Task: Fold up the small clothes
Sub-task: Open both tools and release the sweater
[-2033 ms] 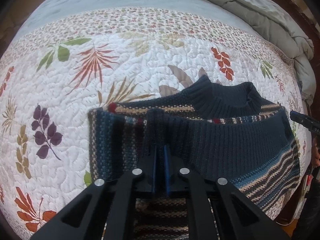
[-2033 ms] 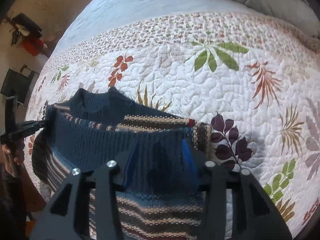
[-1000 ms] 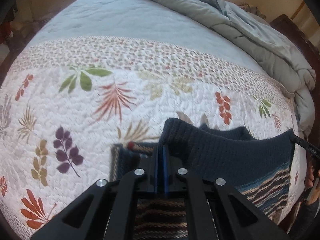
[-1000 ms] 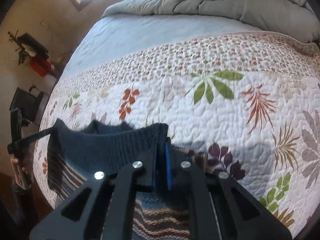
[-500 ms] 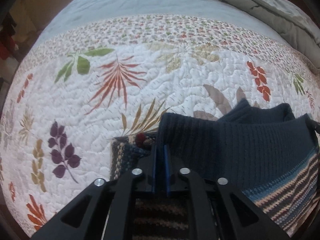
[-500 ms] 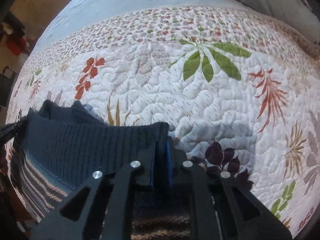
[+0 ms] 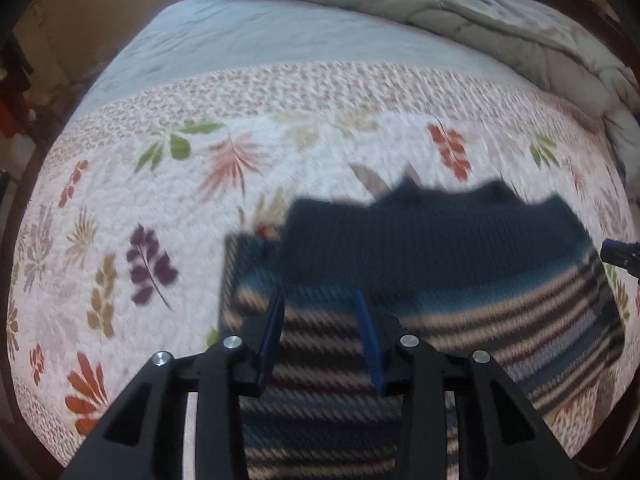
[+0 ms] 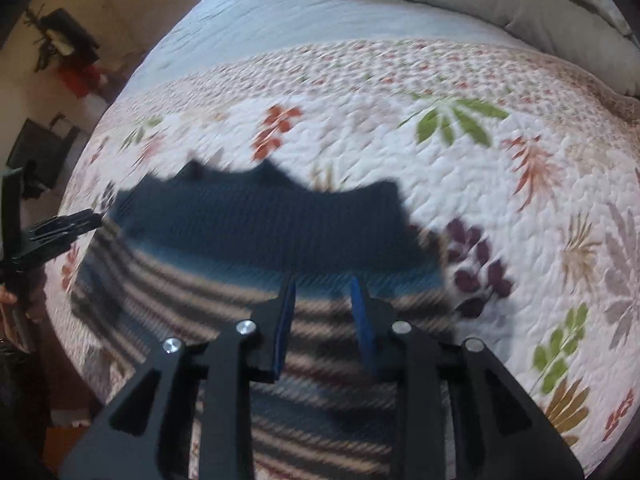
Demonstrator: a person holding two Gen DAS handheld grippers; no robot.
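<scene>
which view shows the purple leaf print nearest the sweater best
The right wrist view: the purple leaf print sits sharp beside the sweater. The left wrist view shows another purple leaf, blurrier and clear of the knit.

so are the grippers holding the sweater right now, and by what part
Nothing is held. The left gripper and right gripper both have their jaws opening, pads clear of the striped sweater, which lies folded on the quilt.

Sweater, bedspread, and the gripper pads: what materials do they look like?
Sweater: chunky ribbed knit, matte, probably wool or acrylic; navy band over stripes. Bedspread: quilted fabric, likely cotton, with puckered stitching and printed leaves. Left gripper pads: smooth blue strips, perhaps rubber or plastic, on black, seemingly plastic fingers with metal screws.
</scene>
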